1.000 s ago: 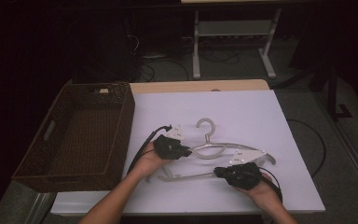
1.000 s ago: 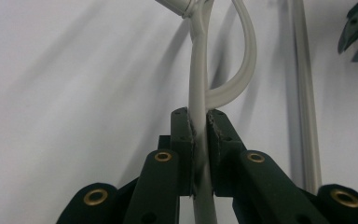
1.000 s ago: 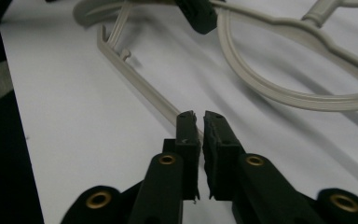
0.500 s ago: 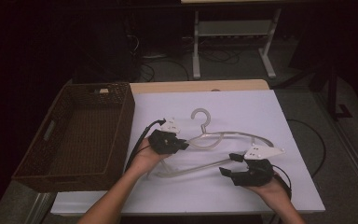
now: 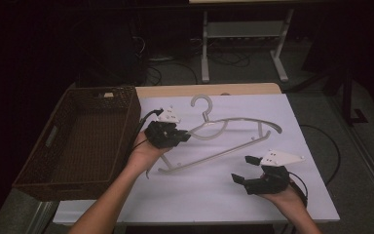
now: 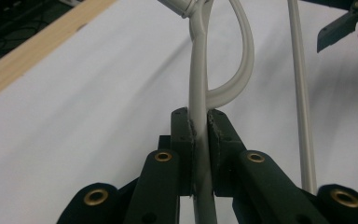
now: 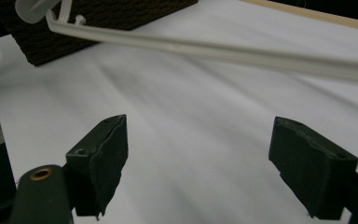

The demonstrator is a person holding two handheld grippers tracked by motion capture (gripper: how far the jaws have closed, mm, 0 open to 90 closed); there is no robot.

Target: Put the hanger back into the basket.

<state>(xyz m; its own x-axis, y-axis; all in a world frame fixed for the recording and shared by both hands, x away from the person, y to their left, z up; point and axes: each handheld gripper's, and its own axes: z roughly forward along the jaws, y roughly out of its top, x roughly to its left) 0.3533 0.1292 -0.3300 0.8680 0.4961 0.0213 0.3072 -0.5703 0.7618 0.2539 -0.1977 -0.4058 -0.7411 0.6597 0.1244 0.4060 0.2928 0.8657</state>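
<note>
Your left hand-held gripper (image 5: 182,137) clamps the white plastic hanger (image 5: 233,136), lifted over the counter (image 5: 302,112) beside the wicker basket (image 5: 85,141); its own view shows the pads (image 6: 185,140) pinching the hanger's arm. Your right hand-held gripper (image 5: 246,168), near right, has just been opening, with nothing between its jaws.

a dim lab or recording room rather than a home: a wood-edged table under a white sheet (image 5: 302,117) stands on grey carpet floor (image 5: 321,92), black cables (image 5: 175,66) trail across it behind the far edge, and a pale metal equipment stand (image 5: 243,34) rises in the dark background.
</note>
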